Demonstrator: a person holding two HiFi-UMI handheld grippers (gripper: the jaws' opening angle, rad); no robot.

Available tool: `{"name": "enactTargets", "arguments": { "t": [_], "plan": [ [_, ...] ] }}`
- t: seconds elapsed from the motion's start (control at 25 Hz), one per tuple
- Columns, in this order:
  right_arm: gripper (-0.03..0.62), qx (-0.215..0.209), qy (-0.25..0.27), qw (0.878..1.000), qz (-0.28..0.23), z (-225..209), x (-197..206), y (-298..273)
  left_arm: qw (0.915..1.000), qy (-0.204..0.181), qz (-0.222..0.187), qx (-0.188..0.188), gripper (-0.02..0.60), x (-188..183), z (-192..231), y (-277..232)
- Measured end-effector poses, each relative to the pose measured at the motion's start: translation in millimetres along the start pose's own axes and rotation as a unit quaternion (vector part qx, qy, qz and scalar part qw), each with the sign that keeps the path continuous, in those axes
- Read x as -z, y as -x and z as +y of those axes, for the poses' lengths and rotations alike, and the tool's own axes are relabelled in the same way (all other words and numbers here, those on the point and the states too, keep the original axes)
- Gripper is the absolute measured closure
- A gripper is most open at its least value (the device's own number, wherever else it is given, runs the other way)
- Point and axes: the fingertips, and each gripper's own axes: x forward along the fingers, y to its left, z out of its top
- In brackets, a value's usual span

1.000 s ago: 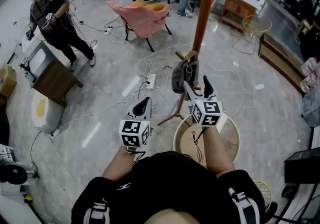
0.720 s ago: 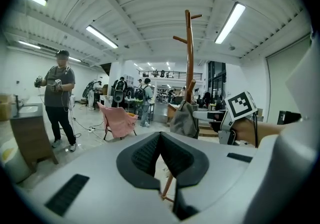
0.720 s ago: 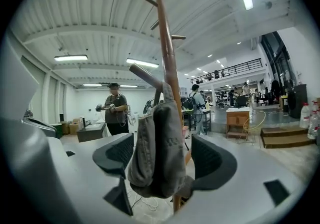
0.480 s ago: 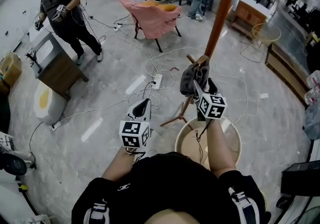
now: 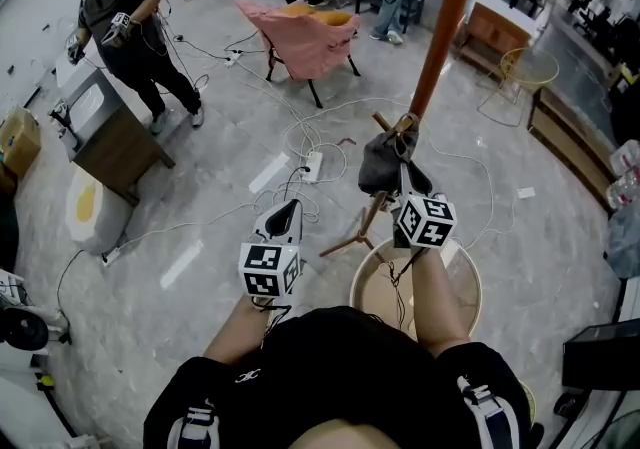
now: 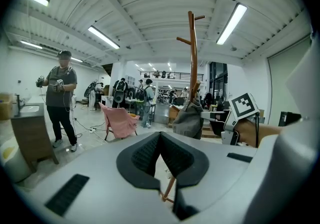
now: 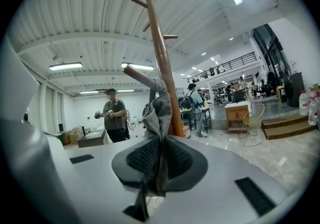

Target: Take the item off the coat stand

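A grey cloth item (image 5: 378, 163) hangs from a low peg of the brown wooden coat stand (image 5: 441, 35). My right gripper (image 5: 408, 173) reaches up to it. Its jaws are closing, and a fold of the grey fabric (image 7: 159, 106) is pinched between the pads, in front of the stand's pole (image 7: 162, 63). My left gripper (image 5: 284, 211) hangs lower and to the left, shut with nothing in it. In the left gripper view its jaws (image 6: 160, 155) meet, with the grey item (image 6: 189, 120) and the stand (image 6: 192, 53) ahead to the right.
A round wicker basket (image 5: 466, 277) stands under my right arm by the stand's feet. Cables and a power strip (image 5: 313, 164) lie on the floor. A pink chair (image 5: 305, 37), a wooden cabinet (image 5: 100, 137) and a person (image 5: 125, 27) are further off.
My right gripper moved forward and up to the grey item and its jaws came together on the fabric. The left gripper stayed where it was.
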Motion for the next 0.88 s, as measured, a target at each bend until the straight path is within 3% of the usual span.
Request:
{"name": "enactTargets", "arguments": {
  "t": [0.28,0.52,0.68,0.88],
  "plan": [
    [0.553,-0.027,0.043,0.996,-0.075,34,-46,39,0.9999,-0.003,-0.003,0.016,0.569,1,-7,-9],
    [0.551,-0.068,0.034,0.989,-0.125,63,-76,77,0.9992,-0.008,-0.005,0.038,0.569,-4,-21,-14],
    [0.553,-0.083,0.02,0.989,-0.124,69,-68,97,0.9989,-0.009,-0.002,0.047,0.569,0,-31,-16],
    [0.553,-0.078,0.009,0.993,-0.086,66,-34,99,0.9986,-0.009,-0.001,0.052,0.569,1,-33,-19]
  ]
}}
